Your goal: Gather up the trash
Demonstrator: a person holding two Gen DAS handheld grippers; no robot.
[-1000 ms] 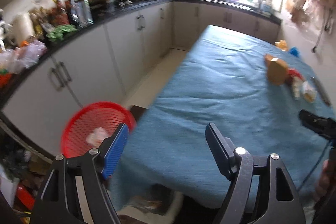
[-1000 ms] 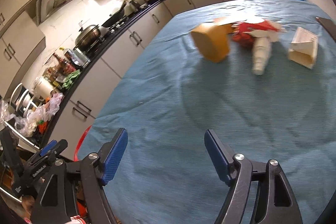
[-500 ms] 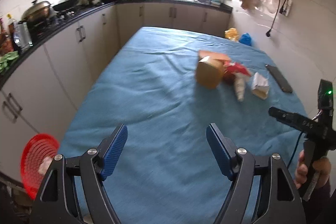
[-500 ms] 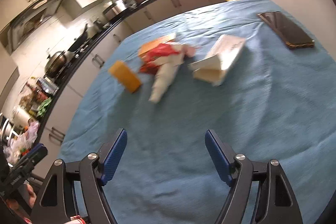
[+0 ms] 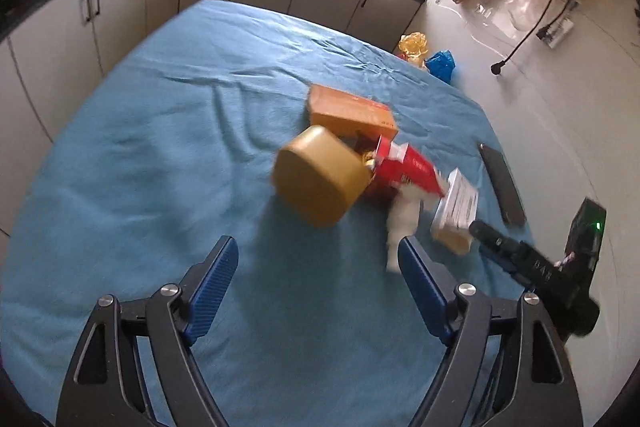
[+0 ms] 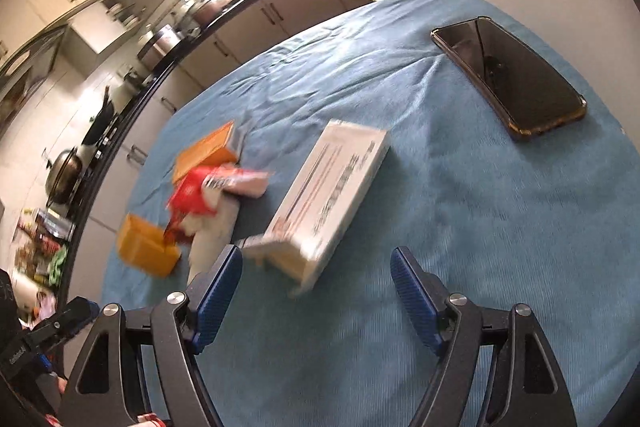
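Swinging in from the red basket side, both grippers now face the trash pile mid-worktop: left gripper (image 5: 318,281) widening, empty, before the tan box (image 5: 320,181); right gripper (image 6: 316,287) wide, empty, at the white carton (image 6: 334,189).

No legible text anywhere.

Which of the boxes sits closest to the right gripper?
The white box, its open end just ahead of the right gripper; the orange box lies farther back.
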